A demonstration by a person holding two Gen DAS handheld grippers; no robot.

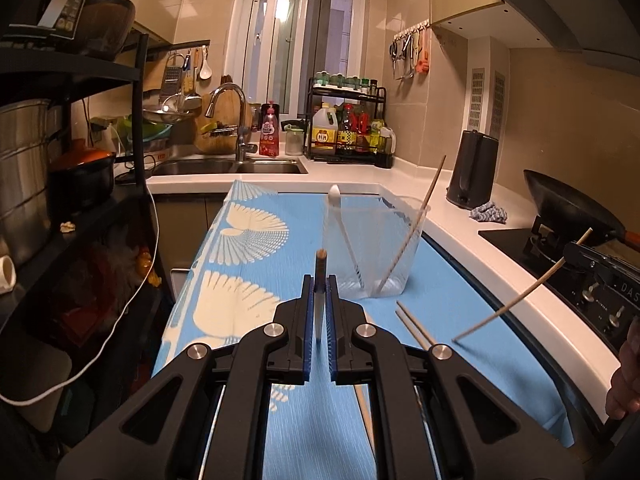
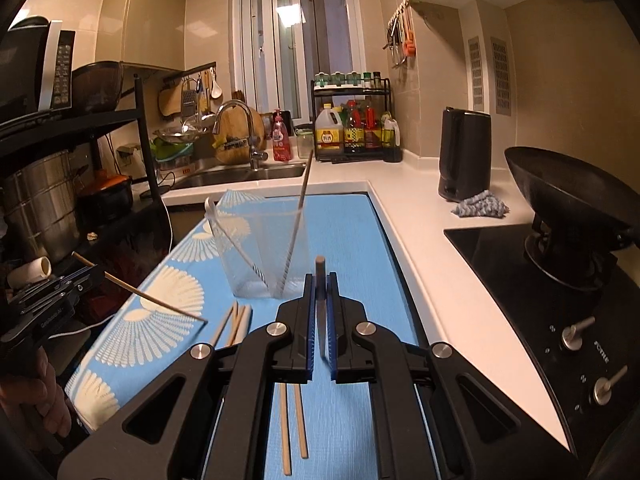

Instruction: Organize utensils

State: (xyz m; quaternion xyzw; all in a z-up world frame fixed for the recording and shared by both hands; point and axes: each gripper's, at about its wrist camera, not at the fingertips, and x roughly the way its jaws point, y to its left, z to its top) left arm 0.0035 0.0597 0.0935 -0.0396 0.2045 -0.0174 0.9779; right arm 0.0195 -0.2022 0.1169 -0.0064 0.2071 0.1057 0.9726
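Note:
My left gripper (image 1: 320, 280) is shut on a wooden chopstick (image 1: 321, 258), seen nearly end-on and lifted above the blue patterned mat (image 1: 256, 264). My right gripper (image 2: 320, 278) is likewise shut on a second chopstick (image 2: 319, 266). Each view shows the other gripper out to the side with its slanting stick: the right gripper (image 1: 568, 256) and the left gripper (image 2: 94, 274). Just ahead stands a clear plastic container (image 1: 372, 248) (image 2: 264, 248) holding a chopstick and a white spoon. Loose chopsticks (image 1: 416, 328) (image 2: 236, 322) lie on the mat in front of it.
A black wok (image 2: 560, 204) sits on the stove (image 2: 500, 252) to the right, with a black kettle (image 2: 464, 152) and a blue cloth (image 2: 480, 204) behind it. The sink (image 1: 228, 166) and a bottle rack (image 1: 348, 128) are at the back. Dark shelves (image 1: 60, 160) with pots stand on the left.

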